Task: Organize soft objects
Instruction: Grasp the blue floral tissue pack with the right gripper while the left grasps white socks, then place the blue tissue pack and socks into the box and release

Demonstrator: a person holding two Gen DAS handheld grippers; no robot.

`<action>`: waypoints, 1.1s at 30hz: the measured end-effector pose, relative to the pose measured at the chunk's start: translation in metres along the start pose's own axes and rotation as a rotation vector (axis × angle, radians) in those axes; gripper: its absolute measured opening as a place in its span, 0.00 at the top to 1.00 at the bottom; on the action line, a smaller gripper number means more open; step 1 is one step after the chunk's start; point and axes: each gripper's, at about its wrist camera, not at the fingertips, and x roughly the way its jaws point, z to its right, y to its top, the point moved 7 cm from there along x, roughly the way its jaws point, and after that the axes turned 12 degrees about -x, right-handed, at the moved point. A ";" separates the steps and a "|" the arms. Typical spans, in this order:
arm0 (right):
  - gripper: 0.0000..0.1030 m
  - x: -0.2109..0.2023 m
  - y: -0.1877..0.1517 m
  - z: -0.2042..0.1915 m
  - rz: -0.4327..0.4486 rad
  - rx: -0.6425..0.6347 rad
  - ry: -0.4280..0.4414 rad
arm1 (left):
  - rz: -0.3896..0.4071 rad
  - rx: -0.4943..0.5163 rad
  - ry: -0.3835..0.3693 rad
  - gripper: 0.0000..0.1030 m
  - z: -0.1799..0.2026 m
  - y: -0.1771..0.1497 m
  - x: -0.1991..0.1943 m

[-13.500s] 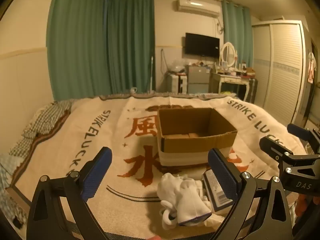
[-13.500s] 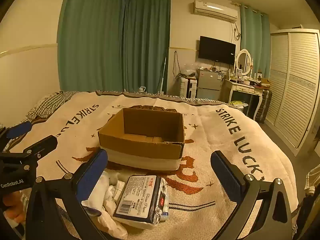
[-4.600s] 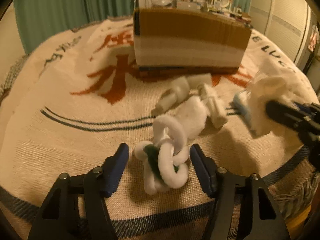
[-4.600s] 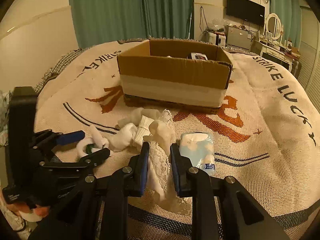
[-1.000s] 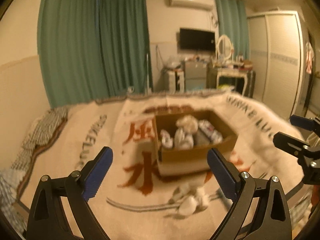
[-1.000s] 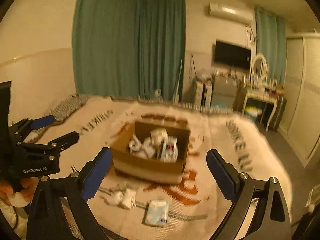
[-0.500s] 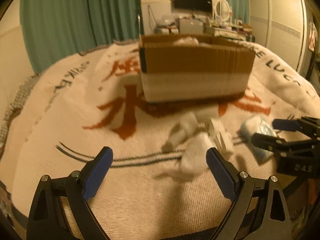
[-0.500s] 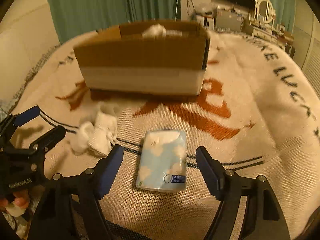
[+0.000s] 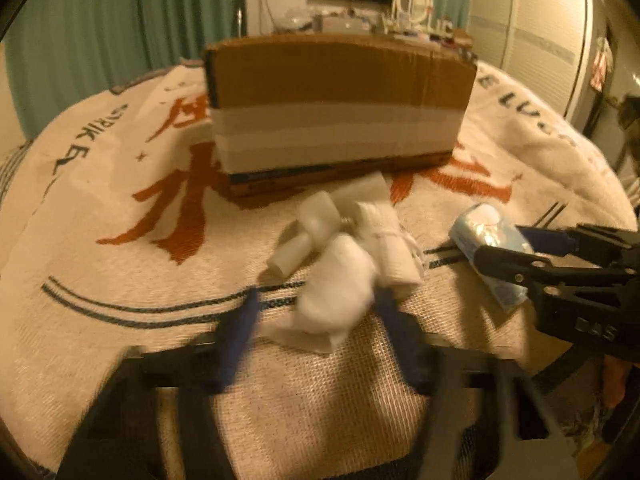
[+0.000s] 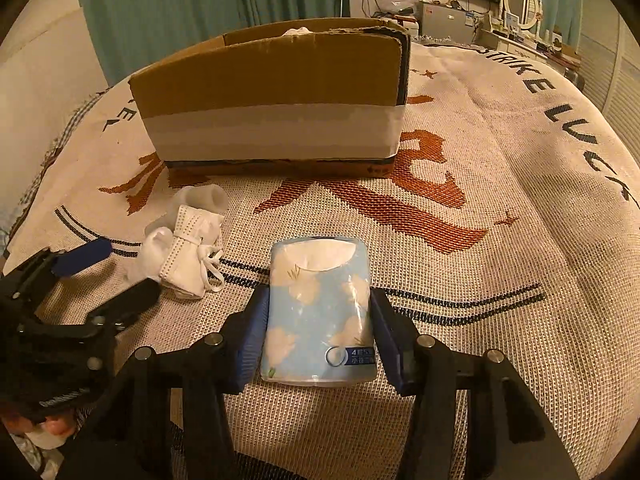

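A blue and white tissue pack (image 10: 318,312) lies on the bed between the pads of my right gripper (image 10: 318,316); the jaws stand close against its sides. It also shows in the left wrist view (image 9: 490,248). A pile of white socks (image 9: 334,284) lies in front of the cardboard box (image 9: 340,104). My left gripper (image 9: 314,310) is blurred, its jaws either side of the nearest white sock, partly closed with a gap. The socks (image 10: 182,252) and the box (image 10: 272,100) also show in the right wrist view; something white pokes above the box rim.
The bed carries a cream woven blanket (image 10: 500,200) with orange characters and black lettering. Green curtains (image 10: 180,4) hang behind. A dresser with a TV and mirror (image 10: 516,0) stands at the back right. Wardrobe doors (image 9: 532,36) are to the right.
Both grippers have dropped to the bed and narrowed. The right one now brackets the tissue pack; the left one has moved in around the nearest sock.
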 end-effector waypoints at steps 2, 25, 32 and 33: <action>0.51 -0.001 0.001 -0.001 0.001 -0.005 -0.001 | -0.029 -0.012 -0.002 0.58 -0.001 -0.002 0.008; 0.52 -0.071 0.018 -0.006 0.155 0.015 -0.016 | 0.042 -0.076 -0.048 0.71 -0.011 0.017 -0.073; 0.52 -0.122 0.067 -0.004 0.283 -0.032 -0.036 | 0.180 -0.057 -0.069 0.71 -0.010 0.067 -0.120; 0.52 -0.129 0.079 -0.004 0.305 -0.048 -0.038 | 0.204 -0.049 -0.075 0.71 -0.009 0.079 -0.126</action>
